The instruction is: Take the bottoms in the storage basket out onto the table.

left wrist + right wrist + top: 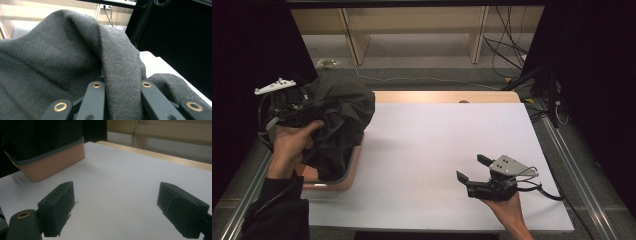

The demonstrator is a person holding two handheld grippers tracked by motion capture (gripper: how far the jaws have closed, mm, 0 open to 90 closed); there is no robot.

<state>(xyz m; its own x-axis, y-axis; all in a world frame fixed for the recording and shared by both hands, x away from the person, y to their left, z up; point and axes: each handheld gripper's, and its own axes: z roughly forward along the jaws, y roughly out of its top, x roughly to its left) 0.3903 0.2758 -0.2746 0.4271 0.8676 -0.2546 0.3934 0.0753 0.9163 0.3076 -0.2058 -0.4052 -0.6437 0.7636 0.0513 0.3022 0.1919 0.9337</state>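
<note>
1. Bench (437, 150): we see its white top bare between the two hands.
2. Cloth (337, 125): we find the dark grey garment bunched above the pink basket (354, 165) at the bench's left edge.
3. Left claw (120, 87): we see it clamped on a cloth fold.
4. Right claw (472, 167): we see its jaws apart, near the bench top, holding nothing.

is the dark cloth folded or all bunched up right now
Bunched up. The dark cloth hangs in loose crumpled folds from the left claw, which is shut on a ridge of it, over the pink basket.
</note>
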